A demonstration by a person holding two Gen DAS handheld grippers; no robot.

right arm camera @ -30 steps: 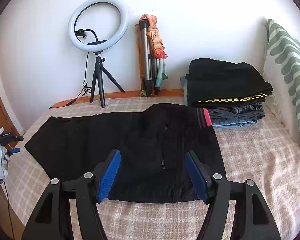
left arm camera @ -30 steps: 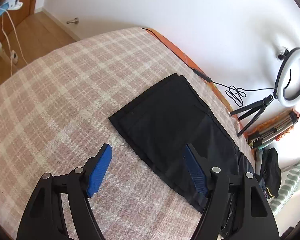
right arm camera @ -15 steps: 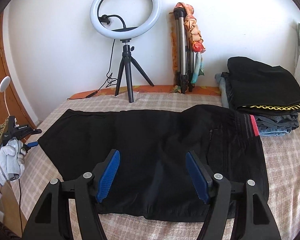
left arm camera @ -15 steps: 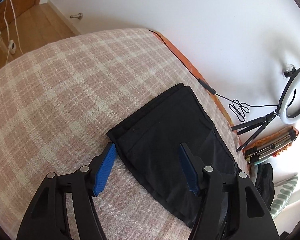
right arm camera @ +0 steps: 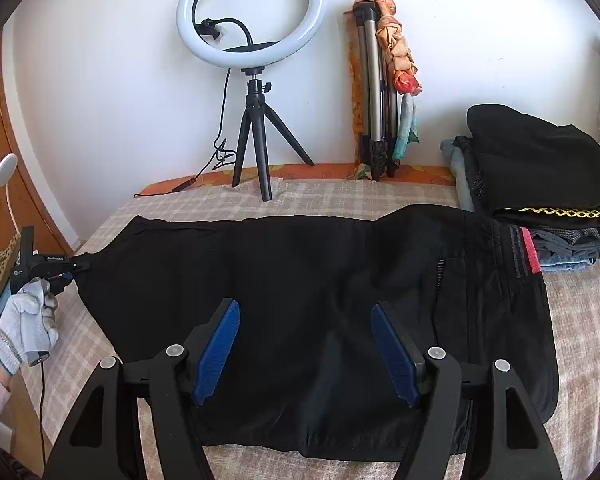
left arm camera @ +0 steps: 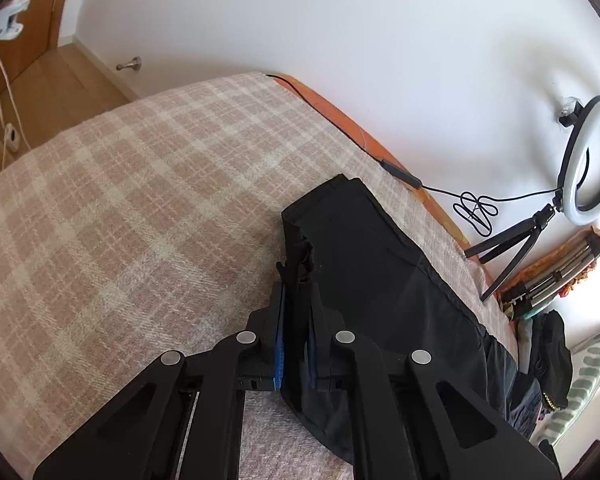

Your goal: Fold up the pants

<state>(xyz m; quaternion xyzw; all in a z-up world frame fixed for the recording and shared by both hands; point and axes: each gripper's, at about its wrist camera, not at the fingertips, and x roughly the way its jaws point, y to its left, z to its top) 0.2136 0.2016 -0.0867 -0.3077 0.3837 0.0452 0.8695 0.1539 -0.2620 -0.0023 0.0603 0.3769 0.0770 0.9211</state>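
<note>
Pants (right arm camera: 320,280) lie flat on the plaid bed (left arm camera: 120,200), just in front of the ring light (right arm camera: 250,12), long axis running across the right wrist view. Waistband end points toward the folded clothes stack (right arm camera: 540,168); leg hems point away from it.

Your left gripper (left arm camera: 296,300) is clamped on the hem corner, fabric bunched between the pads, likely so you can carry that end toward the waistband.

Your right gripper (right arm camera: 304,344) hangs wide over the mid-leg, gripping nothing, probably poised to pin or take the near edge.
</note>
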